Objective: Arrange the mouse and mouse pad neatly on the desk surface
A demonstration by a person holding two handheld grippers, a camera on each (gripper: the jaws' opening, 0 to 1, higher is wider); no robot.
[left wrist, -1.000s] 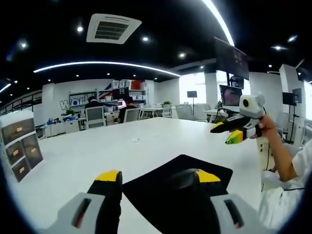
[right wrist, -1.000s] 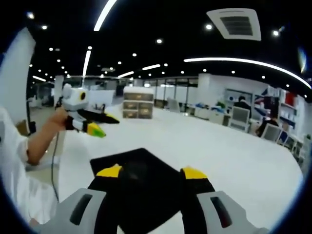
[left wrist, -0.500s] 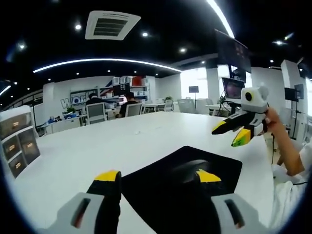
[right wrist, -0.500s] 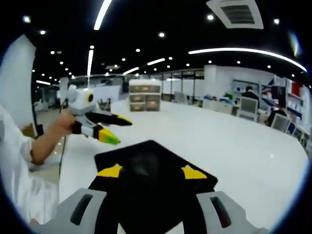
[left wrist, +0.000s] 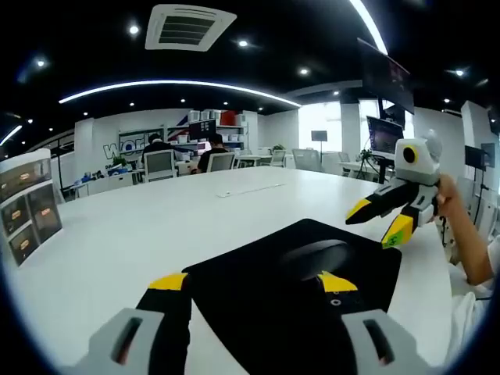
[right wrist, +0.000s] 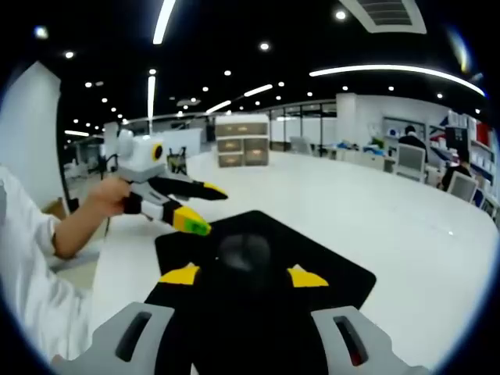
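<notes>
Black mouse pad [left wrist: 312,281] flat on white worktop [left wrist: 156,234], dark mouse [right wrist: 244,251] on its middle. Left gripper [left wrist: 254,283] and right gripper [right wrist: 244,275]: jaws apart, holding nothing, we judge. Risk: jaw tip snags pad edge, pad skews, mouse slides off.

Left gripper view. The left hand-held gripper [left wrist: 254,283] is reaching over the white surface [left wrist: 148,234], its yellow-tipped jaws standing apart above the black mouse pad [left wrist: 301,293]. A dark mouse [left wrist: 312,254] is lying on the pad, near the right jaw's tip. The right hand-held gripper [left wrist: 383,221], jaws parted, is hovering by the pad's far corner.
</notes>
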